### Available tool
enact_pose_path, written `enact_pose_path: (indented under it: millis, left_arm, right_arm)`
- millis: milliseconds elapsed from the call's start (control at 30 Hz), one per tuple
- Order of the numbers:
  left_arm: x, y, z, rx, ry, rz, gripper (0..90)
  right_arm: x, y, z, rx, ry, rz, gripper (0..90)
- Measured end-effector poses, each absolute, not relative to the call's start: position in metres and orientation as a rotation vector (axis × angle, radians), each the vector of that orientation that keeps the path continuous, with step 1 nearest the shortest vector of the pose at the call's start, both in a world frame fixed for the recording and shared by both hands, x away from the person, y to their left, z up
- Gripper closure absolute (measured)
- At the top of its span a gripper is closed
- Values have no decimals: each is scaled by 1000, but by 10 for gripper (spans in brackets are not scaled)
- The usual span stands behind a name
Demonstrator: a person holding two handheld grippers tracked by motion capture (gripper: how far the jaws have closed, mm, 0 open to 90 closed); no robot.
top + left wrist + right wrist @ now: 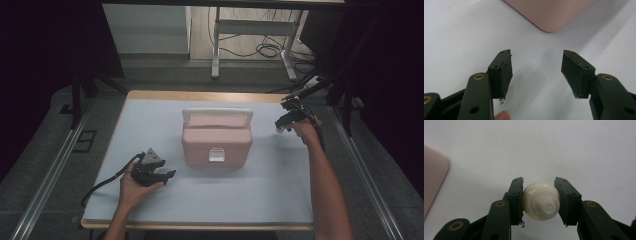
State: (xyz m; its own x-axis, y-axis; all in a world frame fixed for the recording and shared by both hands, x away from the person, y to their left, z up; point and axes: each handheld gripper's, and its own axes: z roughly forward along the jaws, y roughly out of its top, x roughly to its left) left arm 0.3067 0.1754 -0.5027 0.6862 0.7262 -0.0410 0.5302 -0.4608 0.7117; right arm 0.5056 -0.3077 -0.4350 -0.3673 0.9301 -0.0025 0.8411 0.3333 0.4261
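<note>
Dim and murky around the edges in the high view, brighter over the pale worktop point(150, 200) (soft shadows only); slightly soft, grainy close-ups, no harsh glare.

Through the left gripper view I see my left claw point(536, 72) with its two black jaws standing wide apart, nothing between them but bare white tabletop point(461, 32). A rounded corner of the pink box point(549, 12) sits ahead at the top edge, well clear of the pads. A fingertip point(502, 115) peeks in at the bottom.
</note>
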Motion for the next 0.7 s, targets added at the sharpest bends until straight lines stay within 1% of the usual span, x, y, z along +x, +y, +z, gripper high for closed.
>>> enact_pose_path:
  millis: [33,67,400,700]
  left_arm:
    - [307,175,-503,2173,959,349,419]
    - [308,175,-503,2173,956,346,419]
    - [311,175,-503,2170,962,337,419]
    - [307,177,-499,2153,967,346,419]
  right_arm:
    - [506,-308,-435,1600,2353,524,600]
    - [496,-306,-433,1586,2357,548,600]
    - [452,-299,-428,1492,2395,576,600]
    - [428,-280,-430,1385,2473,579,600]
